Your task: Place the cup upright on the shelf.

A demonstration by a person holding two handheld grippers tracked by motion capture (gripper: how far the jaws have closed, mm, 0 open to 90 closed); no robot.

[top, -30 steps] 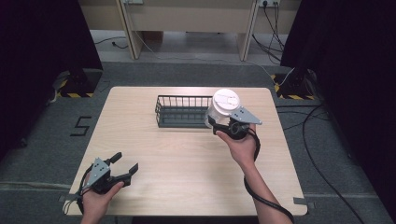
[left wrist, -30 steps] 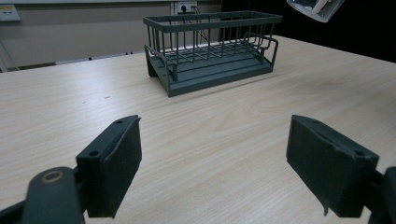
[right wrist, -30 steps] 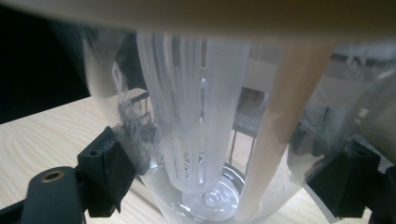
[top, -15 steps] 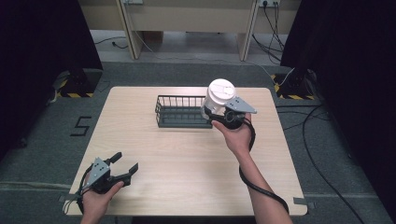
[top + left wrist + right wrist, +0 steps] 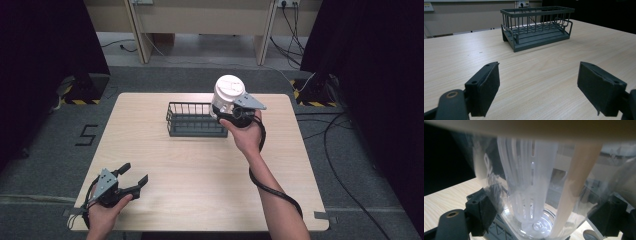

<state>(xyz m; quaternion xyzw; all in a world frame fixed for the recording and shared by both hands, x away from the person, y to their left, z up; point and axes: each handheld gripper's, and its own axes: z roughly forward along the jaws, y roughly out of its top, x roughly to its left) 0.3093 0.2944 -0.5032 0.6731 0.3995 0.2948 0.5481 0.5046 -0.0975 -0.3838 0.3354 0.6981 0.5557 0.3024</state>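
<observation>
Left gripper, near the front-left corner of the wooden table, jaws spread wide with nothing between them. Centre: dark wire basket standing on the far half of the table. Right gripper, jaws closed around a clear plastic jug with a white lid, held above the basket's right end, clear of the tabletop.

— What's on my rig?
— My left black two-jaw gripper has flat pads, a brass-ringed screw; my right black gripper carries a grey three-cornered plate, black cable trailing. Forearms bare.
</observation>
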